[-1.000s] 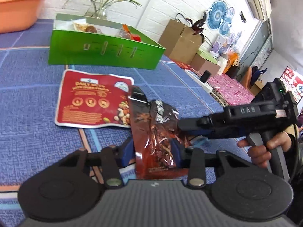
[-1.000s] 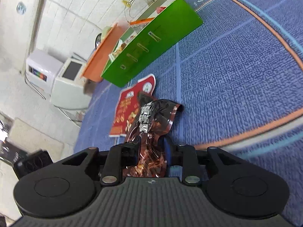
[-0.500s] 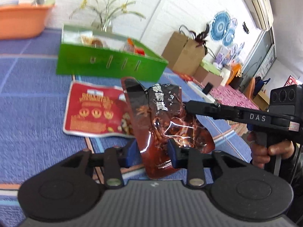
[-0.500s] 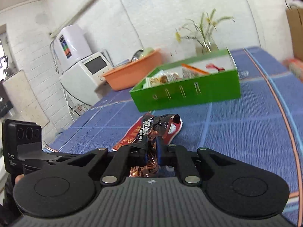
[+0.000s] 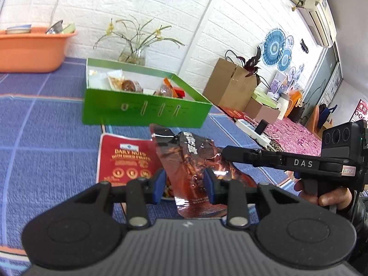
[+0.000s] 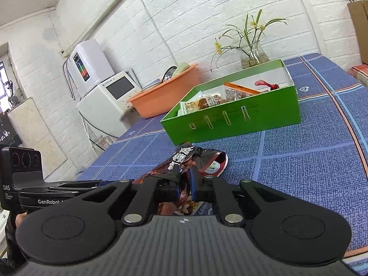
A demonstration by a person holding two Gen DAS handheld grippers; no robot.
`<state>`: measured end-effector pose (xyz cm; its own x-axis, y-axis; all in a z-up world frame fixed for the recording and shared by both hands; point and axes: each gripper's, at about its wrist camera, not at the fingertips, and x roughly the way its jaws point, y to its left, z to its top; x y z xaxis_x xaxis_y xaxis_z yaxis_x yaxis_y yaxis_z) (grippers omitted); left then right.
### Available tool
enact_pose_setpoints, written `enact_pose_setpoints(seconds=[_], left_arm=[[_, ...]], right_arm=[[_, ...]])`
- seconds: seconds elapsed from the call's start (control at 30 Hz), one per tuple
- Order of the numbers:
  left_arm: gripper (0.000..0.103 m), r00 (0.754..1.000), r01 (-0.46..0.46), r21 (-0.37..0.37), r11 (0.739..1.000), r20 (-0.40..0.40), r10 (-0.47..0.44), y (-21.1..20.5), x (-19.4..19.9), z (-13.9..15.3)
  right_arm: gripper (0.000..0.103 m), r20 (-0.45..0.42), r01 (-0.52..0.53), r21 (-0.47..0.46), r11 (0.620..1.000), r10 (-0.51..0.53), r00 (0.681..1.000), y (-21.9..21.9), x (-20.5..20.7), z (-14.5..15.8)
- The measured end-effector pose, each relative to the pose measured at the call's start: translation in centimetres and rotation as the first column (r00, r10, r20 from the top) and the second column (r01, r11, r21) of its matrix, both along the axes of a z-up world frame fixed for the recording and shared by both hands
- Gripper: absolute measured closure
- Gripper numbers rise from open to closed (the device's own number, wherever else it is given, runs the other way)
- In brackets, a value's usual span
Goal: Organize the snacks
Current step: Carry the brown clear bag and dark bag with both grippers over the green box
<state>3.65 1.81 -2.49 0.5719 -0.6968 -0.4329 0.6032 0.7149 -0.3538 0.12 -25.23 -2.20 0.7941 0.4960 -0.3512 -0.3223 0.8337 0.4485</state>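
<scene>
Holding one dark snack bag up over the blue table, I see my two claws: left gripper and right gripper both pinch it tight. One red nut pouch lies below, near one green box.

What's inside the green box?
The green box holds several snack packets: pale wrapped ones, an orange-edged packet and a red wrapper. Its front wall hides the floor and anything lying beneath them.
</scene>
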Motion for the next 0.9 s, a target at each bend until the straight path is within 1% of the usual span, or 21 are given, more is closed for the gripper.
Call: enact_pose_setpoints(seconds=[0.27,0.53,0.67,0.8,0.9], left_arm=[[0.071,0.999,-0.02,0.033,0.999,0.039,0.019,-0.4,0.6,1.3],[0.071,0.996,-0.04,0.04,0.998,0.08,0.037,-0.6,1.7,2.6],[0.071,0.993,-0.045,0.044,0.998,0.115,0.039,-0.8,2.4,3.8],[0.07,0.981,-0.064,0.063,0.996,0.185,0.052,-1.4,3.0,5.5],[0.068,0.961,-0.112,0.093,0.989,0.262,0.084,-2.4,3.7,6.6]], right_arm=[[0.086,0.035,-0.003,0.015,1.0,0.002,0.999,-0.1,1.0,0.5],[0.086,0.068,-0.01,0.015,1.0,0.009,0.998,-0.1,2.6,1.8],[0.086,0.097,-0.005,0.023,1.0,0.002,0.995,-0.2,3.4,2.6],[0.086,0.14,0.006,0.029,1.0,-0.009,0.99,-0.3,4.7,3.7],[0.086,0.174,-0.002,0.036,0.999,-0.004,0.985,-0.6,6.0,4.8]])
